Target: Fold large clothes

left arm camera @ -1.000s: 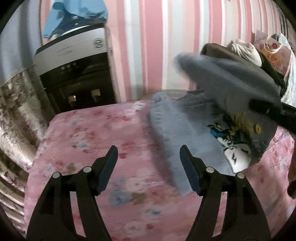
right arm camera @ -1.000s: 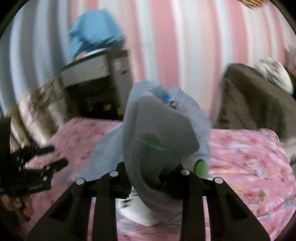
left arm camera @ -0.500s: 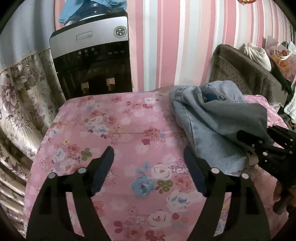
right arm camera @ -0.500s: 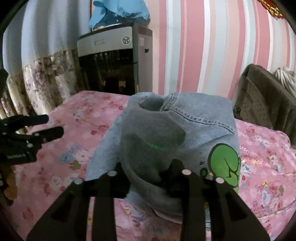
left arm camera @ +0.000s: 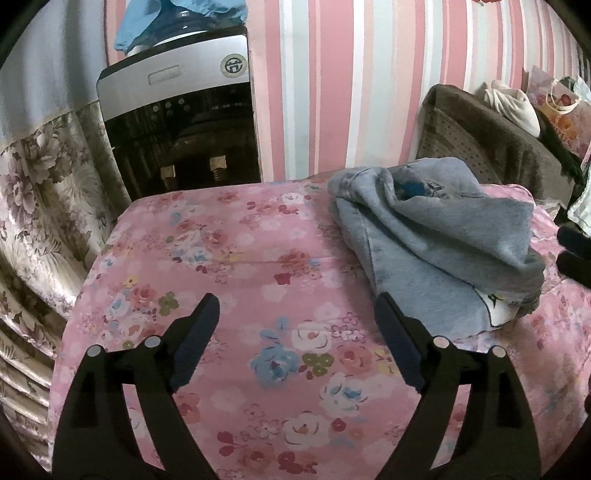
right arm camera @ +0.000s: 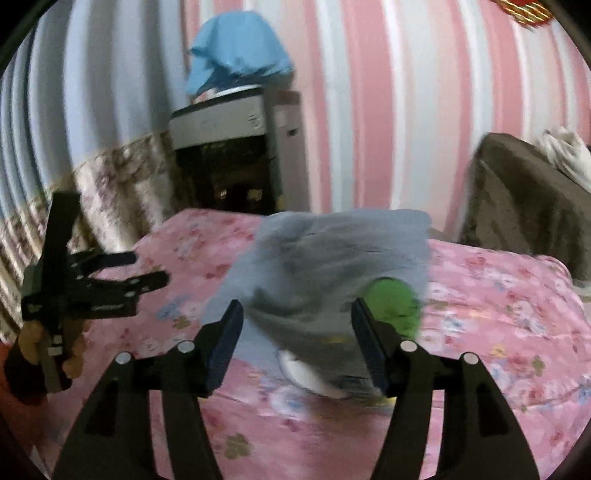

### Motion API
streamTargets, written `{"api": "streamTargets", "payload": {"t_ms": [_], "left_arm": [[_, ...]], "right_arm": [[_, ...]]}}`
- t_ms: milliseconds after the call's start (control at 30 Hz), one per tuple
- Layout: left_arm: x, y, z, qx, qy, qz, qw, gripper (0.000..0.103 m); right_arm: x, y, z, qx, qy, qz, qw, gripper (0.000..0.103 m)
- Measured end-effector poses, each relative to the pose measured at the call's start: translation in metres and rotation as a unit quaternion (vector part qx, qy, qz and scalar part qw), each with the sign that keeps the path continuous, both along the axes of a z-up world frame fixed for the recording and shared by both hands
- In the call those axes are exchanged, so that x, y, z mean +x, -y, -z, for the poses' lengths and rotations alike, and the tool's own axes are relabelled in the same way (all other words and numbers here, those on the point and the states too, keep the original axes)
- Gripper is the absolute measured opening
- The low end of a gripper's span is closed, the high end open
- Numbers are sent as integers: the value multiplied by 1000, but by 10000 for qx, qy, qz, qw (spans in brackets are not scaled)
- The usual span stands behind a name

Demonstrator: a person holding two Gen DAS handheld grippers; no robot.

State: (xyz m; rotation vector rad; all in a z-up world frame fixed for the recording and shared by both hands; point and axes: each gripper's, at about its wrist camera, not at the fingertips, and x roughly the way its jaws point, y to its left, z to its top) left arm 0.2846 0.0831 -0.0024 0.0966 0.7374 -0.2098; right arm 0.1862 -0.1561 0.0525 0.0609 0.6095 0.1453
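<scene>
Left claw (left arm camera: 295, 328): jaws spread wide, nothing between them, hovering over bare pink floral bedspread (left arm camera: 229, 258). Right claw (right arm camera: 295, 332): jaws also wide apart, gripping nothing; the garment sits just ahead of and between the fingers, contact not resolvable because the right wrist view is motion-blurred.

Task item: grey-blue denim jacket (left arm camera: 436, 236), bunched in a loose heap on the bed, on its far right part near the wall in the left wrist view. Collar end points toward the wall, the fleecy grey inside is turned up, and a white printed patch pokes out at the near lower edge. In the right wrist view the same heap (right arm camera: 332, 266) shows a green print on its right side and a white bit underneath at the front.

Left claw also shows in the right wrist view (right arm camera: 147, 269), off to the left and well apart from the jacket.

Containers: water dispenser (left arm camera: 181, 122) against the striped wall past the bed's far edge, with a blue cloth (left arm camera: 177, 18) draped over the bottle on top; bottle contents hidden. Brown covered chair (left arm camera: 491, 144) to the right with a white bundle (left arm camera: 511, 105) on it. Floral curtain (left arm camera: 40, 206) at left.
</scene>
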Motion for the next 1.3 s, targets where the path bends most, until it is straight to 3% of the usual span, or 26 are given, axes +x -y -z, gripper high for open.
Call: {"api": "streamTargets", "payload": {"t_ms": [200,333,567,667,800,867,1067,1100,1133,1300], "left_arm": [[-5,21,-13,-70,65,180,9998,88],[-4,42,-31,-189,144,324,9992,90],[7,93,-70,-379,322,770,9958,94],[18,119,-68,-283,206,937,9950,94],[28,133,-45,-69,-10,991,9950,93],[35,132,-32,-29,-185,997,9948,88],[40,125,-4,-134,-631,1290,9896,44],[39,127,-2,-167,-702,1359,9881,30],[38,127,1,-195,-793,1441,9862,22],[34,125,3,-114,-746,1594,9843,19]], "right_arm": [[14,58,9,625,-202,523,9965,61],[22,76,14,969,-254,593,9932,61],[32,91,16,1022,-254,611,9926,61],[35,101,19,1135,-280,669,9909,61],[40,107,28,1177,-390,660,9901,61],[43,105,34,1153,-459,620,9903,61],[54,101,50,1357,-600,525,9875,61],[56,99,53,1441,-636,476,9864,61],[57,98,55,1471,-650,458,9859,61],[66,91,62,1500,-690,346,9857,62]]}}
